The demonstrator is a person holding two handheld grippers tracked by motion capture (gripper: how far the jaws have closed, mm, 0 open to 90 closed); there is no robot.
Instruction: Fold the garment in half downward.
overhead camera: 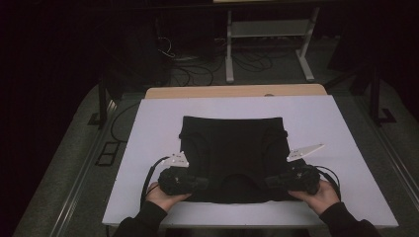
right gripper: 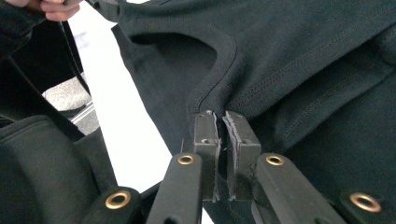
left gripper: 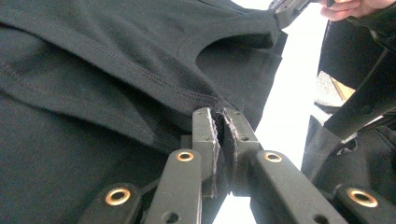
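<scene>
A black shirt [overhead camera: 232, 148] lies folded on the white board [overhead camera: 148, 128], its neckline toward the person. My left gripper [overhead camera: 201, 182] is shut on the shirt's near left shoulder; its pads pinch the fabric [left gripper: 187, 93] just beside the neck hem. My right gripper [overhead camera: 271, 180] is shut on the near right shoulder, its pads clamped on the shirt [right gripper: 303, 70] by the ribbed collar. Each gripper view shows the other gripper and hand at the far end of the neck opening. Both hands rest near the board's front edge.
The white board lies on a wooden table [overhead camera: 237, 91]. Beyond it stand a white metal frame [overhead camera: 269, 39] and loose cables [overhead camera: 197, 69] on the floor. Bare board runs along both sides of the shirt.
</scene>
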